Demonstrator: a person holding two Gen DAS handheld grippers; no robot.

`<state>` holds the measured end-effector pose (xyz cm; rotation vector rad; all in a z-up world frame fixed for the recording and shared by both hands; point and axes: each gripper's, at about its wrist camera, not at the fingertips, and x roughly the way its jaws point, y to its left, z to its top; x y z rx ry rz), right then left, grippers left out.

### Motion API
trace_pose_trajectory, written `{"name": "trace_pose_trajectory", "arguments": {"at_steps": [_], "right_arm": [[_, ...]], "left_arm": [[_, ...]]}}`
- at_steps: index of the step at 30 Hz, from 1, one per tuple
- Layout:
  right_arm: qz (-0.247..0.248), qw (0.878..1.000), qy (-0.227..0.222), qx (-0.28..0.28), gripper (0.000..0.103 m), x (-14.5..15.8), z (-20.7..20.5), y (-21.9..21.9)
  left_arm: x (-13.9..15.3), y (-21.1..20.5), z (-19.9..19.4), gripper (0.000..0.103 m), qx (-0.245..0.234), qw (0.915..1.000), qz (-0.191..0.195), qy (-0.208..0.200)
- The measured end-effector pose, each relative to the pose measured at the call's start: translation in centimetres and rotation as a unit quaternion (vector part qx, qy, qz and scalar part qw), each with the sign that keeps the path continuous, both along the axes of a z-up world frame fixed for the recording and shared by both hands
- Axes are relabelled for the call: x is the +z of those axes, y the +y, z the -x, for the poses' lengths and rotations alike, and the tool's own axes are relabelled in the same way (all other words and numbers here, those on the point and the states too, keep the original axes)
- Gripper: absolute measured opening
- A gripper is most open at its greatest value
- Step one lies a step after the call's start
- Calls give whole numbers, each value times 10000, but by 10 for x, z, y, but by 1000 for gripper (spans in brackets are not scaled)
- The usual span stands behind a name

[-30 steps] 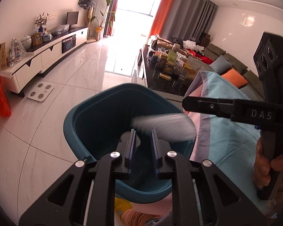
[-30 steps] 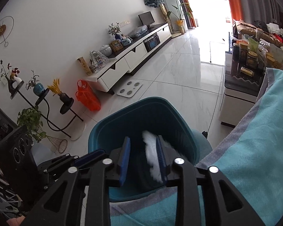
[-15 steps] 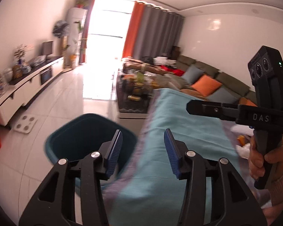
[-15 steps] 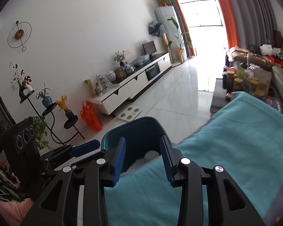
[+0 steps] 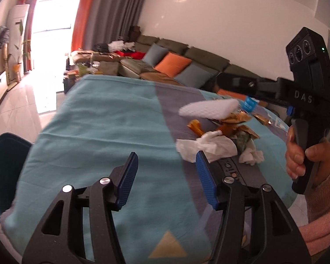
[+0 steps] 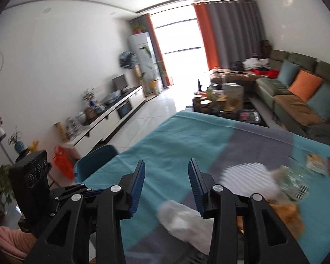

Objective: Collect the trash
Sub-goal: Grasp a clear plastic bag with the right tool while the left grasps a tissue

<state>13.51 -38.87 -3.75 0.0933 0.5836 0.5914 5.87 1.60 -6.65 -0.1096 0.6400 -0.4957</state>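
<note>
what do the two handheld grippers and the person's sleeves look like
Both the left gripper and the right gripper are matte black with cut-out frames, silver screws and ribbed blue finger pads. The right one carries white "DAS" lettering, three round dials and a green light on its handle. The sleeve is pink knit.

Open cloth ahead, clutter to your right

Your way across the teal cloth [image 5: 103, 118] on the bench is free; the trash pile [image 5: 222, 136] crowds its right side, and the blue bin [image 6: 94, 160] stands off the left edge.

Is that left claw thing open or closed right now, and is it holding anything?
Open and empty: the left gripper has just been opening, only tablecloth between its fingers.
</note>
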Motion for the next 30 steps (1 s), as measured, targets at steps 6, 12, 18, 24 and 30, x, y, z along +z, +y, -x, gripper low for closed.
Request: {"name": "trace_pose_trajectory", "arguments": {"at_steps": [6,12,18,24,30], "right_arm": [[-55,9974,142,-701,42,-14,-2,-60],[-37,9950,297,-953,48,-29,-12,-77],[-206,9941,594,-889,50,-44,-31,-77],[-371,9935,746,-772,21,-49,-31,-77],[-412,9948,582,-731,11,-42,-23,-77]], "left_arm": [[-18,-29,-29,56,-243,9987,-187,407],[-26,-41,-49,57,-316,9959,-139,836],[-32,-44,-65,52,-423,9923,110,1159],[-39,-46,-72,3,-593,9886,320,1349],[-34,-42,-68,2,-539,9910,366,1171]]}}
